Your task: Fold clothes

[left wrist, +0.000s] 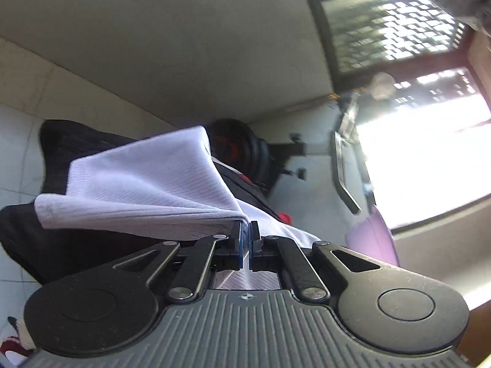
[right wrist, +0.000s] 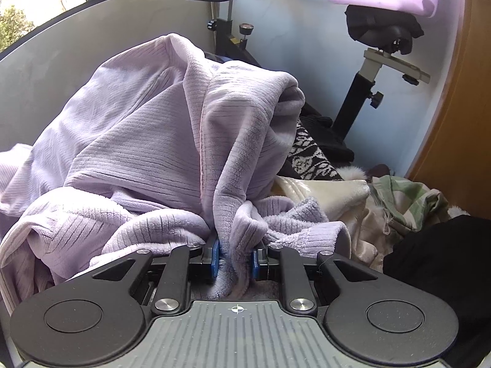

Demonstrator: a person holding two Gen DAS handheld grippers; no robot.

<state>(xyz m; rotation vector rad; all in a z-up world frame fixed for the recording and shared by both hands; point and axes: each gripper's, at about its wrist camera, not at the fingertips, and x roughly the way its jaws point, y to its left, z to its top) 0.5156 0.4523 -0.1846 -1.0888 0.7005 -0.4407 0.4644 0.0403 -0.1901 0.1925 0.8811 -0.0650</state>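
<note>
Left wrist view, tilted and partly blurred. The left gripper point(left wrist: 246, 233) has its two blue-padded jaws drawn almost together, pinching a thin edge of the lilac garment point(left wrist: 147, 181); the cloth spreads away to the left as one flat fold, its lower part cut off behind the gripper body. Beneath it lies dark clothing point(left wrist: 61, 153), its outline hard to make out. Farther off stands a black exercise bike point(left wrist: 257, 156) against the wall, then a bright, overexposed window point(left wrist: 423, 165).

Right wrist view. The right gripper point(right wrist: 234, 256) holds a thick bunched fold of the same ribbed fleece garment point(right wrist: 144, 141) between its two blue pads point(right wrist: 215, 257), which are kept apart by the cloth; the pad faces are mostly hidden. The garment rises in a heap ahead and to the left. To the right lie a cream cloth point(right wrist: 331, 196), a green checked cloth point(right wrist: 408, 196) and a black-and-white patterned cloth point(right wrist: 310, 156), each partly buried. Behind stands the bike point(right wrist: 365, 92), with one saddle and one handlebar visible.
</note>
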